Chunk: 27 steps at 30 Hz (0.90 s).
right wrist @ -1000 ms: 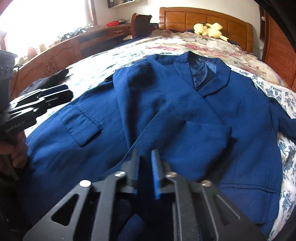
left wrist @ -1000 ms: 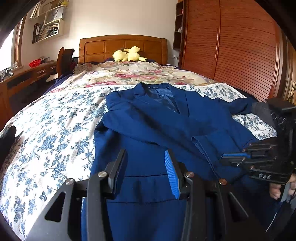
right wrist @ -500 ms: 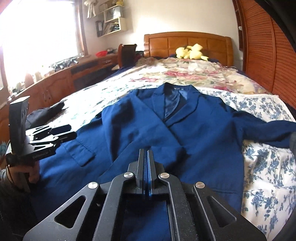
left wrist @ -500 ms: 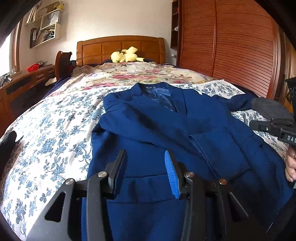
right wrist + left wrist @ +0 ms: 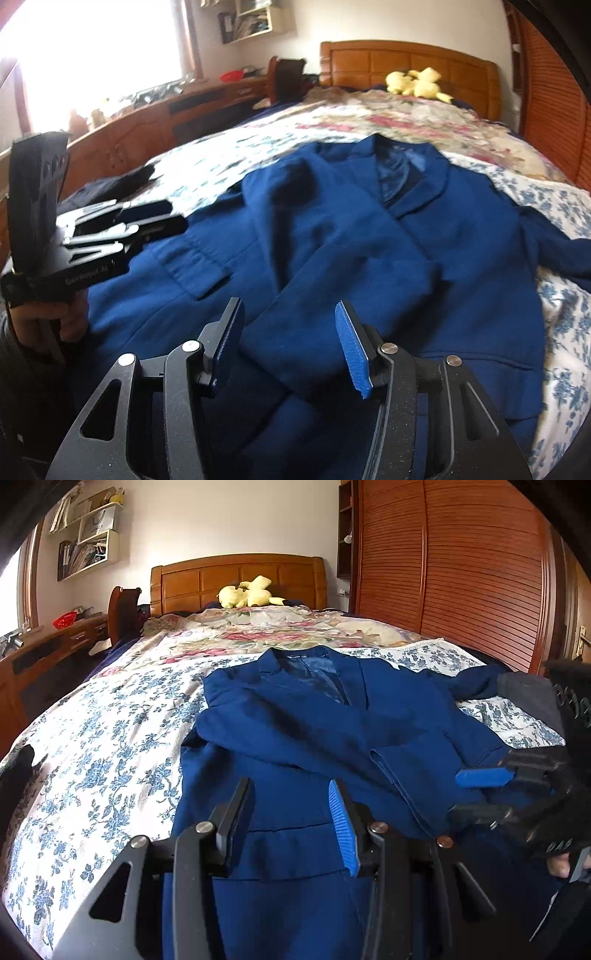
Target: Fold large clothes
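A dark blue blazer [image 5: 295, 731] [image 5: 461, 258] lies front up on the bed, collar toward the headboard. One sleeve [image 5: 332, 746] [image 5: 295, 258] is folded across its chest. The other sleeve [image 5: 476, 679] [image 5: 561, 254] stretches out sideways. My left gripper [image 5: 290, 797] [image 5: 166, 220] hovers open over the blazer's lower front, nothing between its fingers. My right gripper [image 5: 288, 319] [image 5: 469, 795] is over the folded sleeve's cuff [image 5: 303, 354]. Its jaws are opening, and the cuff lies under the gap without the pads pressing on it.
The bed has a blue-flowered spread [image 5: 110, 738], with a yellow plush toy [image 5: 251, 592] at the wooden headboard. A slatted wooden wardrobe [image 5: 461, 572] runs along the right side and a desk [image 5: 147, 122] along the left. A dark garment [image 5: 18, 771] lies at the bed's left edge.
My right gripper's jaws were shut half a second ago and now stand apart. It has swung back in over the blazer's cuff. The left gripper has stayed put.
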Each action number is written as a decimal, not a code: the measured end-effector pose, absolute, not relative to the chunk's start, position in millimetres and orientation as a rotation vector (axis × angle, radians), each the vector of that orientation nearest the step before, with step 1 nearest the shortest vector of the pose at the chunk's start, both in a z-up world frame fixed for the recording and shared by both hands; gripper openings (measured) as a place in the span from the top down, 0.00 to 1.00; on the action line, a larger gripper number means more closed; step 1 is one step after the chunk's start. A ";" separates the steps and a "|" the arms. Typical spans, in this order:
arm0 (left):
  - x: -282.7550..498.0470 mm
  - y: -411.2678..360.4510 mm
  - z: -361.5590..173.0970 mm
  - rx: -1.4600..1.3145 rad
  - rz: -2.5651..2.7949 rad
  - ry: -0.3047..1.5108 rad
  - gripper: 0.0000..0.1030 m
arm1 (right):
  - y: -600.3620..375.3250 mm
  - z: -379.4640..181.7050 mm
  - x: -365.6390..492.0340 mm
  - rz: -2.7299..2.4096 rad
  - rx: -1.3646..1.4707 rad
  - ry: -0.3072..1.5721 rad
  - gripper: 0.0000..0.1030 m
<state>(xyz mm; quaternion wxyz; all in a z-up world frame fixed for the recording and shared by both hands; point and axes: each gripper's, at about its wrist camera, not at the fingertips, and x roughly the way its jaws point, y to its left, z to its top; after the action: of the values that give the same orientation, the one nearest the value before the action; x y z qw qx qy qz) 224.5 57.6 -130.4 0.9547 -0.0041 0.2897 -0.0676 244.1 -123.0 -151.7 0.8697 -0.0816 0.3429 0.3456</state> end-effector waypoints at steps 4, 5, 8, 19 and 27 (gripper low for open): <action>219.9 56.8 -128.2 -0.016 -0.145 0.586 0.61 | -110.8 -165.1 245.3 0.743 -0.217 0.765 0.50; 218.9 56.6 -127.4 -0.017 -0.147 0.586 0.61 | -108.9 -168.3 245.4 0.744 -0.228 0.775 0.49; 212.7 55.1 -125.1 -0.023 -0.158 0.585 0.61 | -105.2 -176.1 245.1 0.739 -0.256 0.792 0.49; 183.8 50.2 -116.8 -0.051 -0.192 0.556 0.61 | -113.1 -160.0 233.0 0.674 -0.310 0.731 0.98; 175.8 44.9 -112.7 -0.032 -0.209 0.535 0.61 | -171.9 -98.3 208.8 0.560 -0.179 0.590 0.98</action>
<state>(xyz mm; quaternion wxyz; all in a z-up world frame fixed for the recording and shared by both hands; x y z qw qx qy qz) 175.8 44.9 -112.7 0.9589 -0.0155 0.2638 -0.1031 208.8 -171.9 -98.3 0.9145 -0.0870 0.2867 0.2719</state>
